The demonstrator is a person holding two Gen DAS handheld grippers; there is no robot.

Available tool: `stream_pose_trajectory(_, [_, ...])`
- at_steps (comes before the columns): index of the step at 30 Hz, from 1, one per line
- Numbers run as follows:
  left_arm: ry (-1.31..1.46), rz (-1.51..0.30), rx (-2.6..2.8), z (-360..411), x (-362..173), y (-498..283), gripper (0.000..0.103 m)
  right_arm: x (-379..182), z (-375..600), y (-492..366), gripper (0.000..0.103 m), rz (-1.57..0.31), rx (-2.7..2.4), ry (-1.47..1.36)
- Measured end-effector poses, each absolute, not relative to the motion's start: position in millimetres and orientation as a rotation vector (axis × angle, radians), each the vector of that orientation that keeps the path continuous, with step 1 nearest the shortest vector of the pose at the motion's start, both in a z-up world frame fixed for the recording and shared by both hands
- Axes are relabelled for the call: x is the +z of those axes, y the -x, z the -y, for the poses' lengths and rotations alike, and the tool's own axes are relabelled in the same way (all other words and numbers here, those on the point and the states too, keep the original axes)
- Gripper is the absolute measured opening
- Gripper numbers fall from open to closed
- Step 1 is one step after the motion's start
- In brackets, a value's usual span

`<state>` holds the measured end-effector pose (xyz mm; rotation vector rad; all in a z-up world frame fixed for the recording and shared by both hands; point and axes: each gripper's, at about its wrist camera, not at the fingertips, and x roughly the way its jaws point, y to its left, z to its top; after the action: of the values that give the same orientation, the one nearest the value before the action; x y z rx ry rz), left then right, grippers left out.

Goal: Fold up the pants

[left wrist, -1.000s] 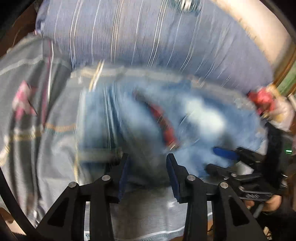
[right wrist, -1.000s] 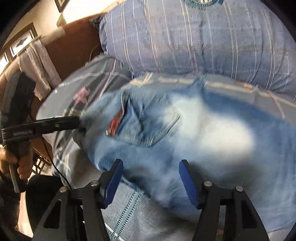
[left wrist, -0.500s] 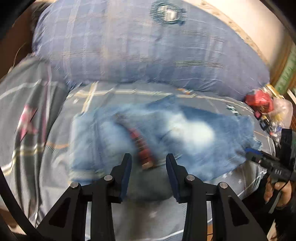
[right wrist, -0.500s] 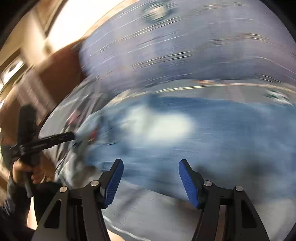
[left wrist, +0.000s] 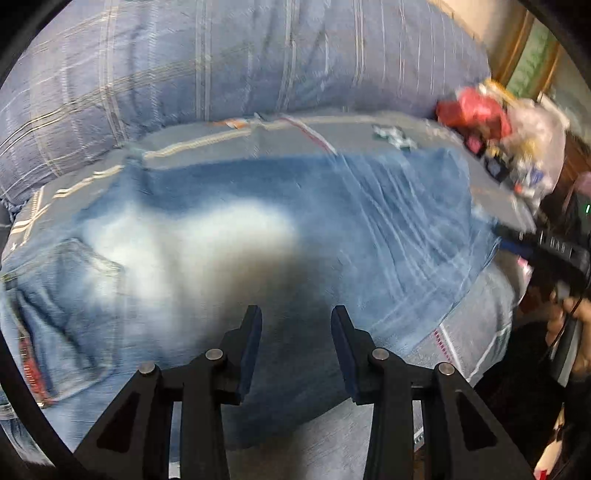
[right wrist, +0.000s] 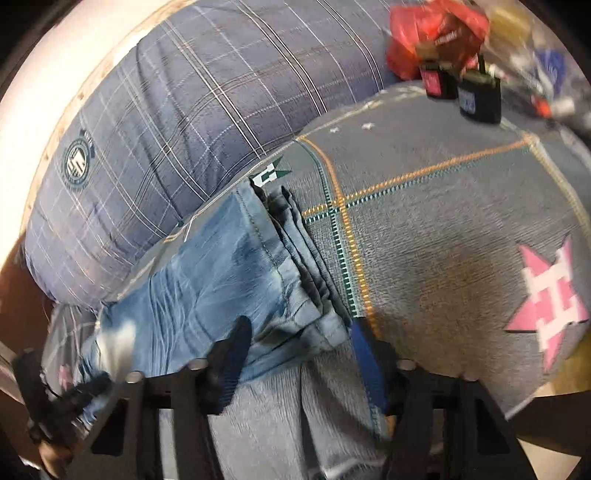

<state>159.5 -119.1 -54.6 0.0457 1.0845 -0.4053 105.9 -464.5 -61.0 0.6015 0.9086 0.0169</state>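
Faded blue jeans (left wrist: 258, 236) lie flat across a grey quilted bed cover, back pocket at the left, leg ends at the right. My left gripper (left wrist: 295, 332) is open and empty just above the jeans' near edge at mid-length. In the right wrist view the stacked leg ends of the jeans (right wrist: 280, 266) lie on the cover. My right gripper (right wrist: 299, 350) is open, its blue pads on either side of the near corner of the hems, holding nothing. The right gripper also shows in the left wrist view (left wrist: 517, 242) at the hem end.
A big blue plaid pillow (left wrist: 221, 66) lies behind the jeans. A red bag and clutter (right wrist: 436, 33) with two small dark boxes (right wrist: 476, 96) sit at the far corner. The grey cover (right wrist: 443, 221) with a pink star patch (right wrist: 550, 299) stretches right of the hems.
Both grippers have swung to the right along the jeans. The left went from the waist to mid-length. The right went from the seat area to the leg hems.
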Motion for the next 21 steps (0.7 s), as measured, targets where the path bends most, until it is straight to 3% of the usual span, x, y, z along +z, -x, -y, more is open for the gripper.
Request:
stream_pose_trajectory(3, [-0.091, -1.101, -0.409, 132, -63, -159, 0.040, -62, 461, -112, 0.030, -0.893, -0.013, -0.581])
stream_pose_trajectory(5, [-0.126, -1.092, -0.404, 136, -62, -157, 0.040, -55, 460, -108, 0.010, -0.855, -0.014, -0.572])
stream_pose_trajectory(9, [-0.167, -1.078, -0.400, 141, -64, -155, 0.040, -36, 452, -87, 0.010, -0.785, -0.033, -0.461])
stream_pose_trajectory(13, [-0.207, -1.070, -0.406, 144, -64, -155, 0.040, -73, 454, -91, 0.011, -0.897, -0.060, -0.472])
stream_pose_trajectory(16, [-0.159, -1.098, -0.429, 138, -59, -159, 0.040, -66, 459, -91, 0.027, -0.886, -0.068, -0.469])
stream_pose_trajectory(18, [-0.095, -1.085, -0.447, 131, -50, -165, 0.040, -53, 463, -89, 0.052, -0.869, -0.082, -0.452])
stream_pose_trajectory(19, [-0.059, -1.070, -0.453, 128, -44, -169, 0.040, -46, 464, -86, 0.073, -0.849, -0.092, -0.435])
stream_pose_trajectory(21, [-0.009, -1.065, -0.458, 127, -38, -182, 0.041, -30, 465, -93, 0.076, -0.795, -0.095, -0.396])
